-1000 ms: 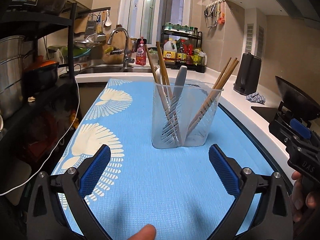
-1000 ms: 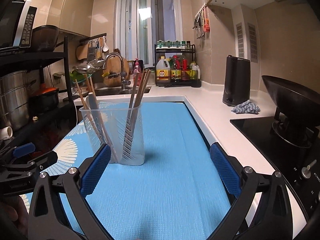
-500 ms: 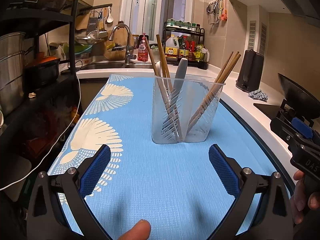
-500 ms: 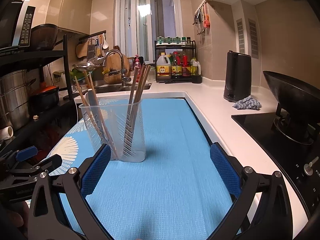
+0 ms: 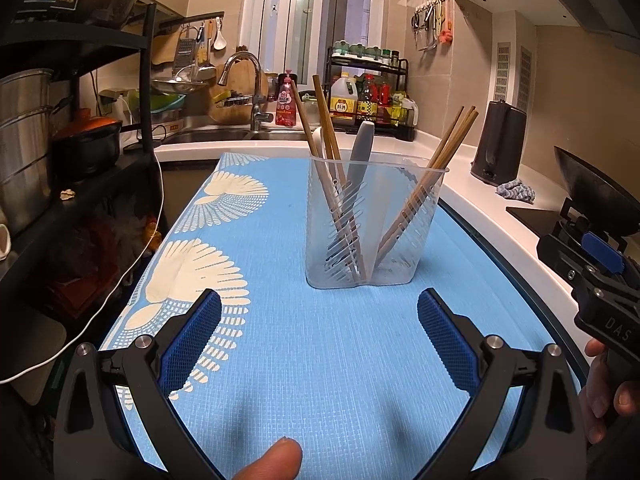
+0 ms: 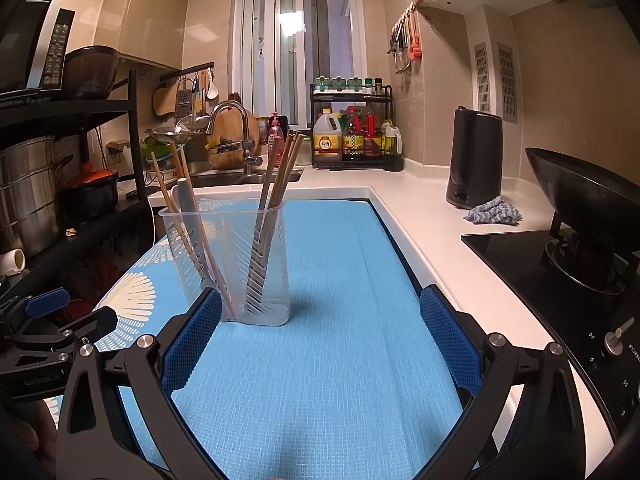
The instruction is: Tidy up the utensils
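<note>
A clear plastic utensil holder (image 5: 404,264) (image 6: 272,304) stands upright on the blue mat (image 5: 312,360) (image 6: 340,340). Its left compartment holds wooden chopsticks (image 5: 326,128) and a grey-handled utensil (image 5: 362,140); its right compartment holds more wooden chopsticks (image 5: 452,140) (image 6: 286,160). My left gripper (image 5: 319,338) is open and empty, a short way in front of the holder. My right gripper (image 6: 320,338) is open too, with the holder ahead and to its left, nothing between its fingers.
A black shelf rack (image 5: 80,152) with pots stands left of the mat. The sink and faucet (image 6: 236,132) lie behind. A black kettle (image 6: 474,156), a blue-grey cloth (image 6: 494,212), and a wok on the stove (image 6: 580,200) are on the right counter.
Both grippers have drawn back a little and dipped slightly, so the holder looks a bit farther off. Both stayed open and empty.
</note>
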The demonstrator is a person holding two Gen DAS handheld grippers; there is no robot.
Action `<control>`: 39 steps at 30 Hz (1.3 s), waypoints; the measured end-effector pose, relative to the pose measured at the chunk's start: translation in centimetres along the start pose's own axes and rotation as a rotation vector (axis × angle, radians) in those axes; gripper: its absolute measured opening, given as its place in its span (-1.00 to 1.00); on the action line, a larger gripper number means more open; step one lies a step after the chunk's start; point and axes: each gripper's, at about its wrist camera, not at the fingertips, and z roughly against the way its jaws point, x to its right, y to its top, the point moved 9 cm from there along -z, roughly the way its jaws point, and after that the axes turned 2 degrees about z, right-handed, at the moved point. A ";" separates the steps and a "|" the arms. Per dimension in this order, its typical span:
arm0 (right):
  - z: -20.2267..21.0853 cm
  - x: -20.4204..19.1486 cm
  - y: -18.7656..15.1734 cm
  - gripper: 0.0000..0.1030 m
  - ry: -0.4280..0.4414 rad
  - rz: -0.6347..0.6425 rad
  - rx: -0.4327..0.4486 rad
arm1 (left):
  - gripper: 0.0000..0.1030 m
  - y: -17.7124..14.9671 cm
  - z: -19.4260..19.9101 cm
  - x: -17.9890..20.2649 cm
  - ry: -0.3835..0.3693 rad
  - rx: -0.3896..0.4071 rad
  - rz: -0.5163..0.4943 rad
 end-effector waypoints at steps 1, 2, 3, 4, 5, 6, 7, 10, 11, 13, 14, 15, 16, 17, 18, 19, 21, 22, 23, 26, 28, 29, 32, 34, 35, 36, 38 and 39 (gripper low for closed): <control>0.0 0.0 0.0 0.89 0.001 -0.001 0.000 | 0.85 0.0 -0.1 -0.1 0.002 -0.004 0.001; 0.0 0.0 0.0 0.89 0.001 -0.002 0.001 | 0.85 0.0 -0.1 -0.1 0.003 -0.005 0.003; 0.0 0.0 0.0 0.89 0.000 -0.002 0.001 | 0.85 0.0 -0.1 -0.2 0.004 -0.005 0.006; 0.0 0.0 0.0 0.89 0.000 0.000 0.001 | 0.85 0.0 -0.1 -0.2 0.005 -0.005 0.006; 0.0 0.0 0.0 0.89 0.000 0.000 0.000 | 0.85 0.1 -0.1 -0.2 0.006 -0.002 0.005; 0.0 0.0 0.0 0.89 0.000 0.000 0.000 | 0.85 0.1 -0.1 -0.1 0.007 0.001 0.002; 0.0 0.0 0.0 0.89 0.000 0.000 -0.001 | 0.85 0.1 -0.1 0.0 0.007 0.002 -0.002; 0.0 0.0 0.0 0.89 -0.001 -0.001 0.001 | 0.85 0.1 0.0 0.1 0.006 0.004 -0.005; 0.0 0.0 0.0 0.89 -0.001 -0.001 0.001 | 0.85 0.1 -0.1 0.2 0.005 0.003 -0.006; 0.0 -0.1 0.0 0.89 -0.001 -0.002 0.001 | 0.85 0.0 -0.1 0.2 0.004 0.002 -0.007; 0.0 -0.1 0.0 0.89 0.000 -0.002 0.001 | 0.85 0.0 -0.1 0.2 0.006 0.003 -0.009; 0.0 -0.2 0.0 0.89 0.000 -0.001 0.001 | 0.85 0.0 -0.1 0.2 0.006 0.004 -0.009; 0.0 -0.2 0.0 0.89 -0.001 -0.001 0.001 | 0.85 0.1 -0.1 0.2 0.006 0.006 -0.010; 0.0 -0.2 0.0 0.89 -0.001 -0.001 0.002 | 0.85 0.1 0.0 0.2 0.007 0.008 -0.011; 0.0 -0.2 0.0 0.89 0.000 -0.001 0.003 | 0.85 0.1 0.0 0.2 0.007 0.010 -0.012; 0.0 -0.2 0.0 0.89 -0.001 -0.001 0.002 | 0.85 0.1 0.0 0.2 0.008 0.011 -0.013; 0.0 -0.1 0.0 0.89 -0.001 -0.002 0.002 | 0.85 0.1 0.0 0.3 0.007 0.012 -0.013; 0.0 -0.1 0.0 0.89 0.000 -0.002 0.002 | 0.85 0.2 0.0 0.3 0.007 0.013 -0.013; 0.0 -0.2 0.0 0.89 0.000 -0.001 0.002 | 0.85 0.2 0.0 0.3 0.006 0.013 -0.014; 0.0 -0.2 0.0 0.89 0.001 0.001 0.001 | 0.85 0.2 0.0 0.3 0.006 0.014 -0.014; 0.0 -0.2 0.0 0.89 0.000 0.001 0.001 | 0.85 0.2 0.0 0.3 0.006 0.014 -0.014; 0.0 -0.2 0.0 0.89 0.000 0.002 0.001 | 0.85 0.2 0.0 0.3 0.005 0.015 -0.014; 0.0 -0.2 0.0 0.89 0.001 0.001 0.001 | 0.85 0.2 0.0 0.4 0.004 0.017 -0.018; 0.0 -0.2 0.0 0.89 0.000 0.002 0.001 | 0.85 0.3 0.1 0.4 0.003 0.020 -0.019; 0.0 -0.3 0.0 0.89 0.000 0.002 0.001 | 0.85 0.3 0.1 0.4 0.001 0.019 -0.019; 0.0 -0.2 0.0 0.89 0.000 0.001 0.002 | 0.85 0.3 0.2 0.4 0.000 0.020 -0.020; 0.0 -0.2 0.0 0.89 0.000 0.001 0.002 | 0.85 0.3 0.2 0.5 -0.002 0.020 -0.022; 0.0 -0.2 0.0 0.89 -0.001 0.002 0.001 | 0.85 0.3 0.2 0.5 -0.004 0.020 -0.023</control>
